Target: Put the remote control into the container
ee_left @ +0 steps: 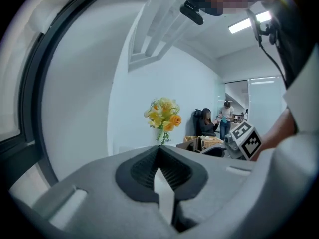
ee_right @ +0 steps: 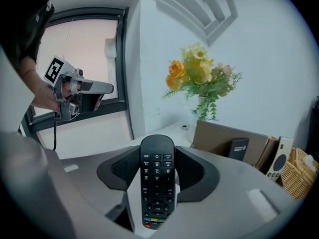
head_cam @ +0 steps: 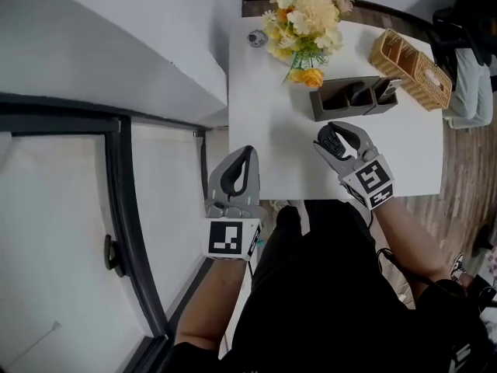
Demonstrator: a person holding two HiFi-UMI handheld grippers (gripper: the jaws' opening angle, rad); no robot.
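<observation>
Inspection findings, taken against the table.

1. The table (head_cam: 272,130) is white, and its near edge is against your body.
2. A bunch of yellow, cream and orange flowers (head_cam: 307,18) stands at the table's far left end.
3. A wicker basket (head_cam: 411,68) sits at the table's far right corner.
4. The container (head_cam: 353,98) is a dark grey box with open compartments. It sits on the far half of the table, between the flowers and the basket. A dark flat device (ee_right: 239,147) stands upright inside it.
5. Your left gripper (head_cam: 239,169) is at the table's near left corner. Its jaws are brought together at the tips and nothing is between them. The left gripper view confirms this.
6. Your right gripper (head_cam: 339,140) is above the near half of the table, right of centre, and points toward the container. Its jaws stand wide, and both pads press the sides of the remote control (ee_right: 157,193).
7. The remote control is black with its buttons facing up. It lies lengthwise between the pads, and its top end projects past the fingertips. It is above the table, just short of the container and not inside it.
8. A small round object (head_cam: 257,38) lies at the table's far left edge, beside the flowers. I cannot tell what it is.
</observation>
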